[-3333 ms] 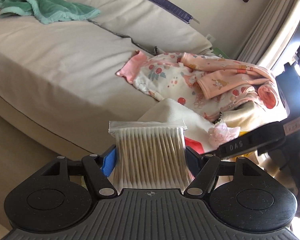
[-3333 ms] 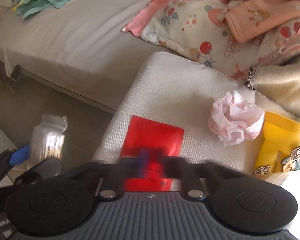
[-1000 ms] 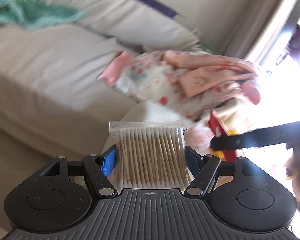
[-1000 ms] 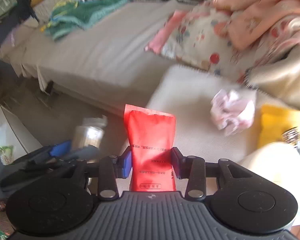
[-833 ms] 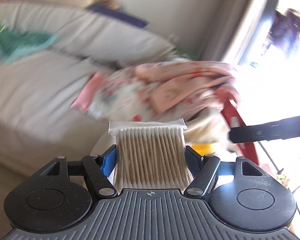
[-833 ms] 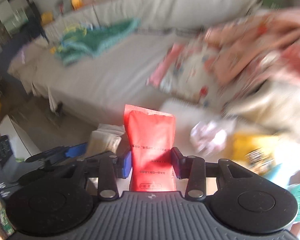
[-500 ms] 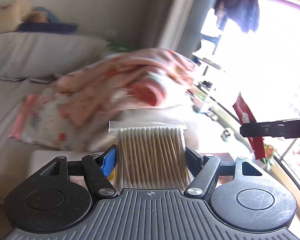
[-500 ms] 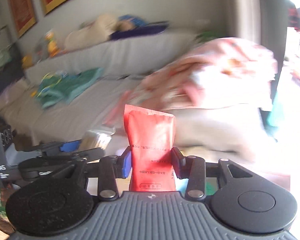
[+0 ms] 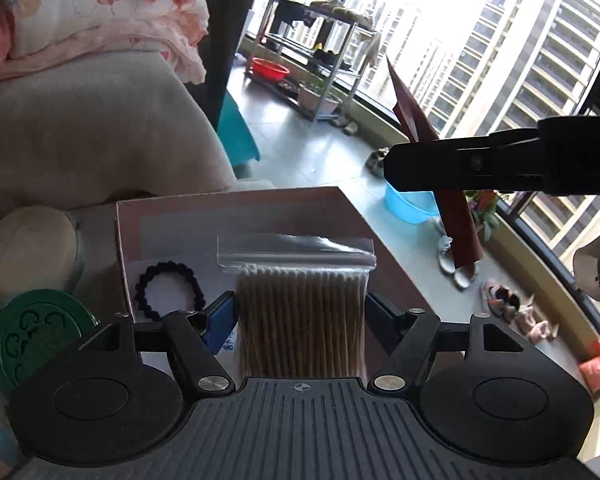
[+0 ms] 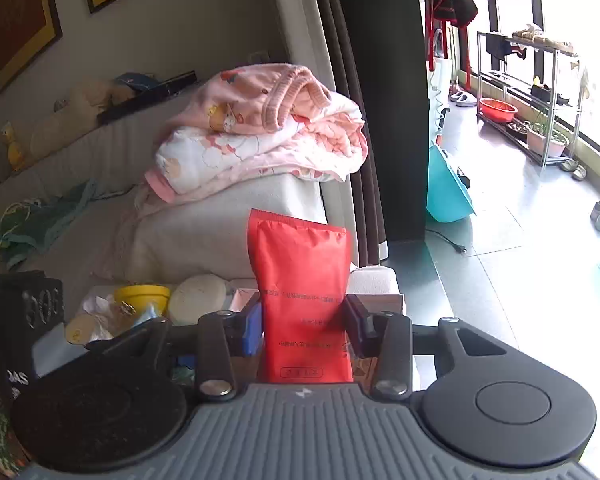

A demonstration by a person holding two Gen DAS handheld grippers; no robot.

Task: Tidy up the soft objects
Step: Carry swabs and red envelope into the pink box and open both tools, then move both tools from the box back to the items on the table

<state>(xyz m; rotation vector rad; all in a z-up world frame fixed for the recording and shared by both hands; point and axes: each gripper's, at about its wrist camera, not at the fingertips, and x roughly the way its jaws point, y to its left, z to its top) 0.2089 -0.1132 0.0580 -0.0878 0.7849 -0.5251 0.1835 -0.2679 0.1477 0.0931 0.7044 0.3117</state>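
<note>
My left gripper [image 9: 300, 320] is shut on a clear zip bag of cotton swabs [image 9: 302, 320] and holds it over an open cardboard box [image 9: 236, 208]. A dark hair tie [image 9: 168, 294] lies inside the box. My right gripper [image 10: 304, 326] is shut on a red soft pouch [image 10: 302, 296], held upright above the box's edge [image 10: 376, 302]. The right gripper and its pouch [image 9: 456, 220] also show in the left wrist view, to the right of the box.
A round cream pad [image 9: 28, 248] and a green lid [image 9: 34, 334] sit left of the box. Pink baby clothes [image 10: 260, 140] are piled on the sofa arm [image 9: 80, 128]. A yellow tub [image 10: 142, 294] stands at the left. A teal basin [image 10: 446, 188] stands on the tiled floor.
Both grippers swung right, away from the sofa seat and white cushion, to the cardboard box. The right gripper picked up the red pouch from the cushion. The left keeps the swab bag.
</note>
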